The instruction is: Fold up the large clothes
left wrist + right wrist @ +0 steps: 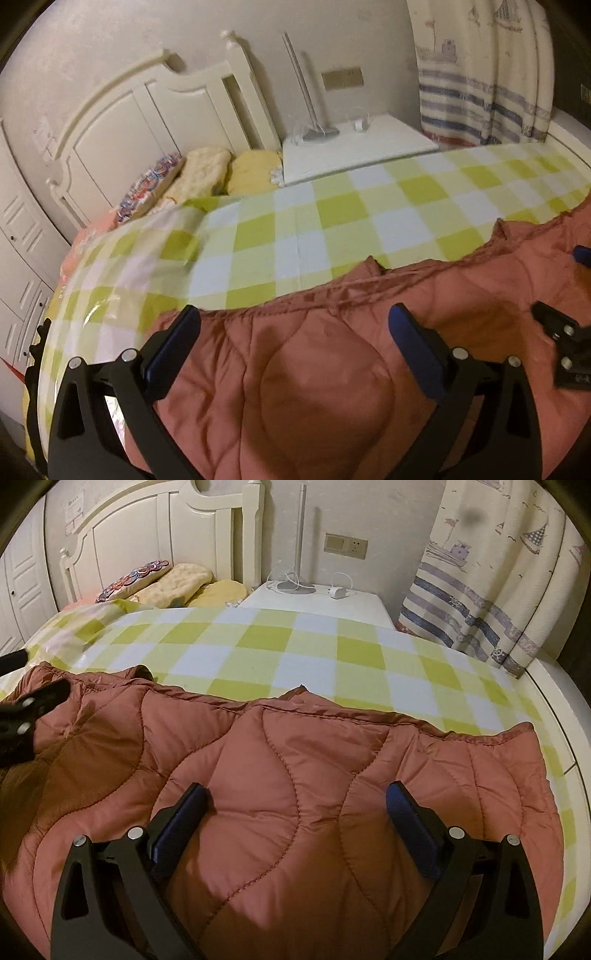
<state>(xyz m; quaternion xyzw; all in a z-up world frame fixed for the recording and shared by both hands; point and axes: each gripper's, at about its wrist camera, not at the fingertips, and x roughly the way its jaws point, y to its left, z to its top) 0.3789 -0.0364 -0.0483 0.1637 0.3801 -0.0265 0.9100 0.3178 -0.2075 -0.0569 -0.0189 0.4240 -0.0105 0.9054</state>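
Note:
A large quilted rust-pink padded garment (325,376) lies spread on a bed with a green-and-white checked cover (332,218). My left gripper (295,325) hovers just over the garment's left part, jaws wide open and empty. The garment also fills the lower half of the right wrist view (295,782), its far hem running across the bed cover (295,650). My right gripper (295,801) is wide open and empty above the garment's middle. The other gripper shows at the right edge of the left wrist view (569,343) and at the left edge of the right wrist view (26,716).
A white headboard (155,535) and pillows (173,581) stand at the bed's far end. A white nightstand (317,598) with a lamp base (295,587) and a charger is beside them. A patterned curtain (487,576) hangs at the right. White wardrobe doors (18,258) are at the left.

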